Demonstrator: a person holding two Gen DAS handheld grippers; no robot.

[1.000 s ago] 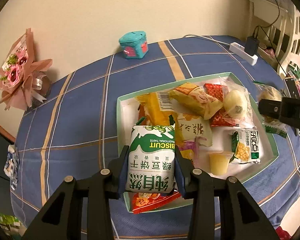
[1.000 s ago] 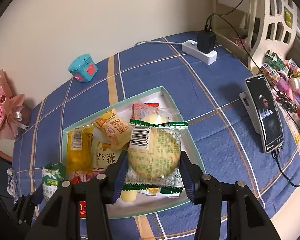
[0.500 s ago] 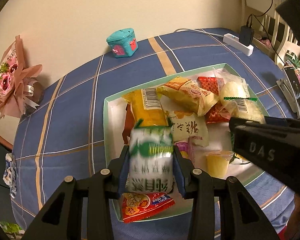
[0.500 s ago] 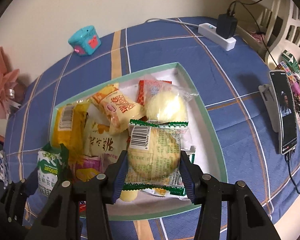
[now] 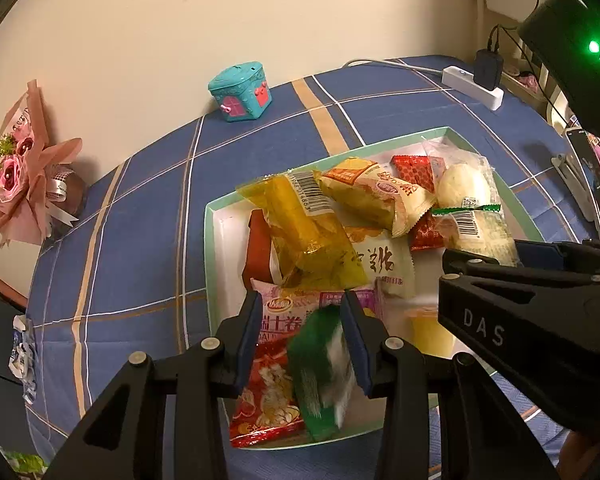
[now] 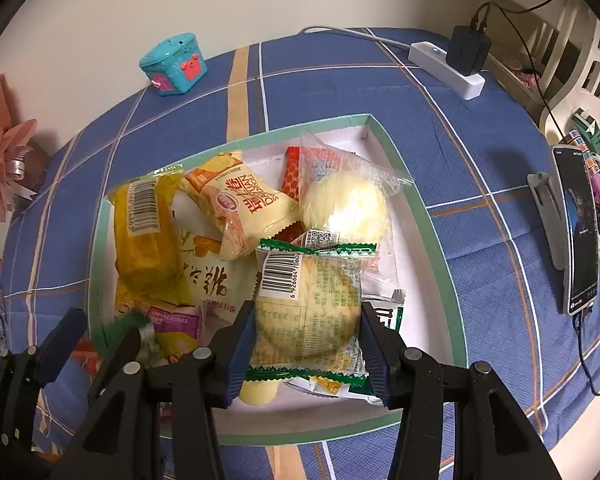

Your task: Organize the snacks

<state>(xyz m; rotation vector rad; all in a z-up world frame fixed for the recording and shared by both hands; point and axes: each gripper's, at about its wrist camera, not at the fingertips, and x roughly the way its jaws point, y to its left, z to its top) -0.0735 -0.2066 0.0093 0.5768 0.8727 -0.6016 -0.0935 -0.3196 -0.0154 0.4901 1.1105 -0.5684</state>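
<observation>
My left gripper [image 5: 302, 334] clamped on green-white biscuit packet [image 5: 320, 368], blurred, tilted, over tray [image 5: 214, 264] corner at 6 o'clock; my right gripper [image 6: 306, 330] clamped on clear round-biscuit pack [image 6: 310, 308] with green zigzag ends, at 3 o'clock of left, over tray middle; yellow packet [image 5: 304, 232], pale bun [image 5: 462, 186] lie in tray; teal box [image 5: 240, 90] on cloth at 11 o'clock.

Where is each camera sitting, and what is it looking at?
Left wrist: sits on the left tool, looking down at the snack tray; its fingers and a green packet show.
Right wrist: sits on the right tool, looking down; its fingers pinch a round biscuit packet.
Both show: tray, teal box.
</observation>
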